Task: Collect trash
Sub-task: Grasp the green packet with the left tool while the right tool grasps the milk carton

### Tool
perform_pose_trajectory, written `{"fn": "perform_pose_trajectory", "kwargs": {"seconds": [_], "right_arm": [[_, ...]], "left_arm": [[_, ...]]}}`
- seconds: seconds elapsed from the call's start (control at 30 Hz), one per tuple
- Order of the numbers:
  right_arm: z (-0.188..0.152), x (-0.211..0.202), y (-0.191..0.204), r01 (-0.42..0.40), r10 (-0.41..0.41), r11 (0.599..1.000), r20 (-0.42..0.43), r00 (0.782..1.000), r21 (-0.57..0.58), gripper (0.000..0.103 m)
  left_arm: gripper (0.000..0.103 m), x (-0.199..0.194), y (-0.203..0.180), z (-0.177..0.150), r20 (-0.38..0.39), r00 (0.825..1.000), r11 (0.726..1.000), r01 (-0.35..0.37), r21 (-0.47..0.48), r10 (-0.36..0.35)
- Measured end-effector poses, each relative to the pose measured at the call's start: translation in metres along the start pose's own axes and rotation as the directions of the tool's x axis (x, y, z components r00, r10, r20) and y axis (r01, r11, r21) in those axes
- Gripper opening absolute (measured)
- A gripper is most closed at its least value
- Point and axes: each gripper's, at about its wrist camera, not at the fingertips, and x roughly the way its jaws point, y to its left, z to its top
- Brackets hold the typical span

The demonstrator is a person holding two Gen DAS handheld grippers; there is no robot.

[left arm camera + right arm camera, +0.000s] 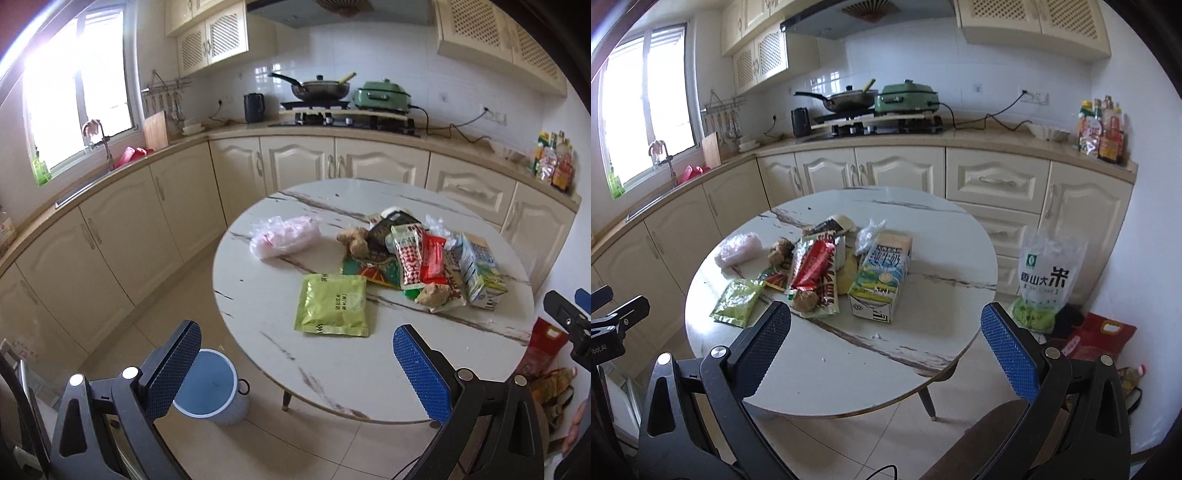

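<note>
Both grippers [295, 363] [882, 343] agape above table [849, 369]

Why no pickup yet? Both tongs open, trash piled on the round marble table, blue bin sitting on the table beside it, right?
Not quite: the blue round plastic bin stands on the floor beside the round marble table, as the left wrist view shows. Both left tongs and right tongs are open, empty.

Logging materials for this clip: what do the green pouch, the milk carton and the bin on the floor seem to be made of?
Green pouch: glossy plastic film, by its sheen and crinkles. Milk carton: printed coated paperboard, with folded edges and flat panels. Bin: probably smooth moulded plastic, blue-grey with a matt look; metal cannot be ruled out.
</note>
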Motion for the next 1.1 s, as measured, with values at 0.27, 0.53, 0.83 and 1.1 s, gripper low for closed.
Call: {"fn": "perform_pose_trajectory", "kwargs": {"seconds": [0.27,0.53,0.83,1.1], "right_arm": [[-0.004,0.059,-0.015,-0.029,0.031,0.999,-0.09,0.995,0.031,0.103],[0.009,0.106,-0.019,-0.05,0.059,0.996,-0.134,0.989,0.071,0.103],[0.024,0.155,-0.002,-0.013,0.027,0.998,-0.213,0.977,0.064,0.103],[0.024,0.169,-0.015,-0.03,0.053,0.994,-0.23,0.972,0.101,0.097]], "left_arm": [[0.102,0.098,0.008,0.029,-0.12,0.993,0.999,0.026,0.032,-0.022],[0.102,0.164,0.016,0.063,-0.171,0.984,0.999,0.044,0.018,-0.04],[0.066,0.174,0.03,0.069,-0.118,0.987,0.994,0.112,-0.003,-0.112],[0.033,0.165,0.027,0.058,-0.094,0.981,0.986,0.169,0.009,-0.168]]}}
